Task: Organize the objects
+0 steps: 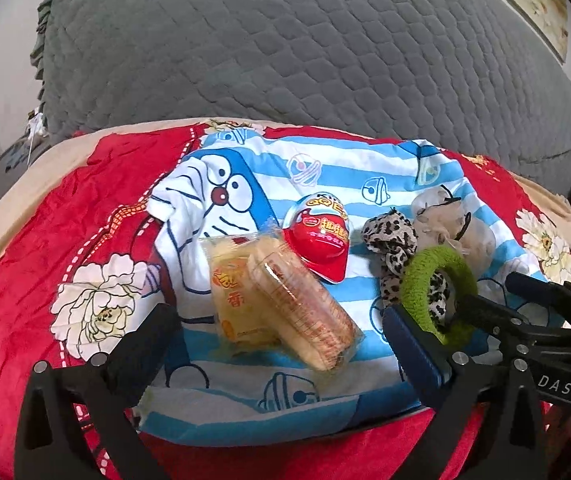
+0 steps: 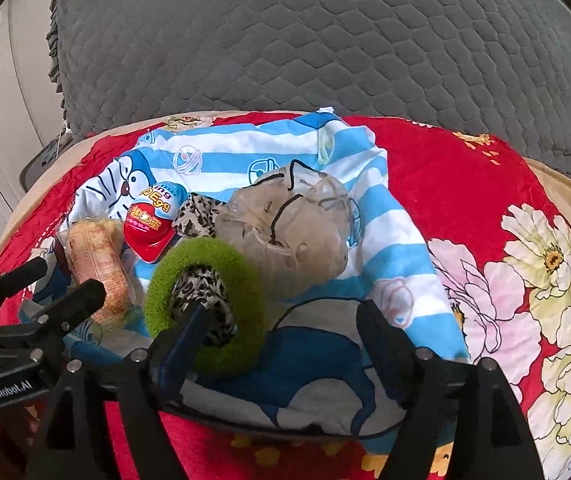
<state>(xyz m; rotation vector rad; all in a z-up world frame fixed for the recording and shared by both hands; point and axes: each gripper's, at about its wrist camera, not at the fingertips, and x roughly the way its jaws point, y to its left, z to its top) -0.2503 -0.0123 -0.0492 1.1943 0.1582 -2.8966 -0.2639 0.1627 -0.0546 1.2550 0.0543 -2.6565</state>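
Note:
On a blue-and-white striped cartoon cloth (image 1: 325,160) lie two clear-wrapped snack cakes (image 1: 285,304), a red egg-shaped toy pack (image 1: 321,236), a leopard-print scrunchie (image 1: 389,236), a green fuzzy hair ring (image 2: 205,304) and a beige mesh scrunchie with a black cord (image 2: 297,232). My left gripper (image 1: 285,344) is open, and the snack cakes lie between its fingers without being touched. My right gripper (image 2: 285,332) is open too. Its left finger (image 2: 189,332) pokes through the green ring's hole, while the other finger stands apart over the cloth.
The cloth lies on a red blanket with large flowers (image 2: 485,208). A grey quilted cover (image 1: 305,48) rises behind it. At the far left a dark mat (image 1: 1,176) lies on the floor beside a pale wall. The two grippers stand close side by side.

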